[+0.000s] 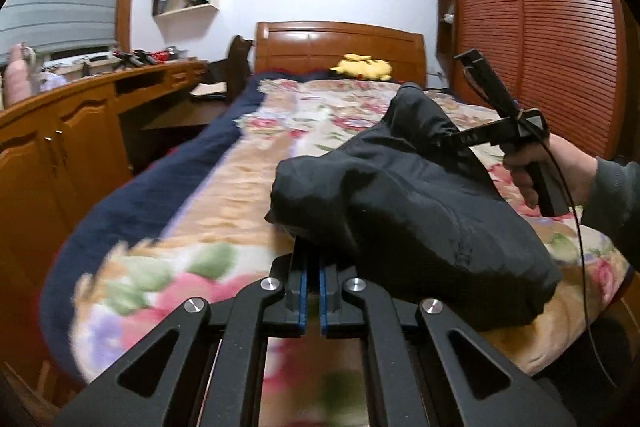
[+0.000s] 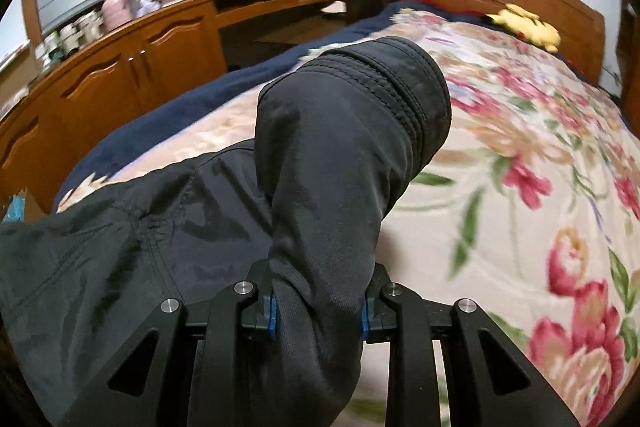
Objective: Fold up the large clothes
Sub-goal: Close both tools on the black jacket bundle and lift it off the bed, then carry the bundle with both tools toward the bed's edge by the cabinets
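A large black jacket (image 1: 404,199) lies bunched on the floral bedspread (image 1: 224,187). My left gripper (image 1: 314,247) is shut on the jacket's near edge, its tips hidden under the cloth. My right gripper (image 1: 450,143) shows in the left wrist view, held in a hand, pinching the jacket's far right part. In the right wrist view the right gripper (image 2: 318,291) holds a black sleeve (image 2: 352,131) between its blue pads (image 2: 273,311); the sleeve stands up, its stitched cuff on top.
The bed has a wooden headboard (image 1: 340,47) with a yellow plush toy (image 1: 364,67) by it. A long wooden desk with cabinets (image 1: 72,123) runs along the left, a chair (image 1: 236,67) beside it. Louvred wardrobe doors (image 1: 540,39) stand on the right.
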Motion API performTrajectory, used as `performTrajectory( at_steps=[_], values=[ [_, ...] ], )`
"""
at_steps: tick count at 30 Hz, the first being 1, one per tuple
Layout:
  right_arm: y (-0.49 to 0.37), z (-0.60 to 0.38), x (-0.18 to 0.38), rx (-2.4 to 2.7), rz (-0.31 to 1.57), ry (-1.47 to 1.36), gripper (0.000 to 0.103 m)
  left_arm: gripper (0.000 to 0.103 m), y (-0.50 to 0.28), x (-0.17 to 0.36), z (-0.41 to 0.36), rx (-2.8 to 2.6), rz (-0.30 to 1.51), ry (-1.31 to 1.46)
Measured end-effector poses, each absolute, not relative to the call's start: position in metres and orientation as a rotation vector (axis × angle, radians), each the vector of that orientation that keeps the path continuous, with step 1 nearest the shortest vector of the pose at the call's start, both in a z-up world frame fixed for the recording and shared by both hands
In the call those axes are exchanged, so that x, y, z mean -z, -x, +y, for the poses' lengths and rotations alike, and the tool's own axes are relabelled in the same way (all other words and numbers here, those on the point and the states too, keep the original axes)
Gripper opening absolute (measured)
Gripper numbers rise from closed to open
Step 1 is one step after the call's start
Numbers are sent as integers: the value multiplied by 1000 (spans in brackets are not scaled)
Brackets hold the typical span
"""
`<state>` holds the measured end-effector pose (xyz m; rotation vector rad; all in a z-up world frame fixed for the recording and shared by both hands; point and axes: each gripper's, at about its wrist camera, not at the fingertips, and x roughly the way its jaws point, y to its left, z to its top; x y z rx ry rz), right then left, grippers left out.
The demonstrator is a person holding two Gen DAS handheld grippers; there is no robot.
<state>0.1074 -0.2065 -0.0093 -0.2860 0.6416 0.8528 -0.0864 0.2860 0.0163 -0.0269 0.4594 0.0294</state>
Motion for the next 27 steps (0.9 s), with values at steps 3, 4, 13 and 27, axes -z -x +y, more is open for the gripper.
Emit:
performTrajectory(
  at_steps=[3,4,13,27],
  values=[
    [-103,-164,7,-877,639,336,28,4,87,-23,316,-79,451,34],
    [-99,-149,5,-890,633,343,28,4,88,-25,328,-104,449,37],
    [-78,-6,-1,-1038,554,390,28,4,100,-16,444,-355,480,80],
    [-56,89,33,-969,445,467,44,7,124,26,480,-483,548,151]
  ],
)
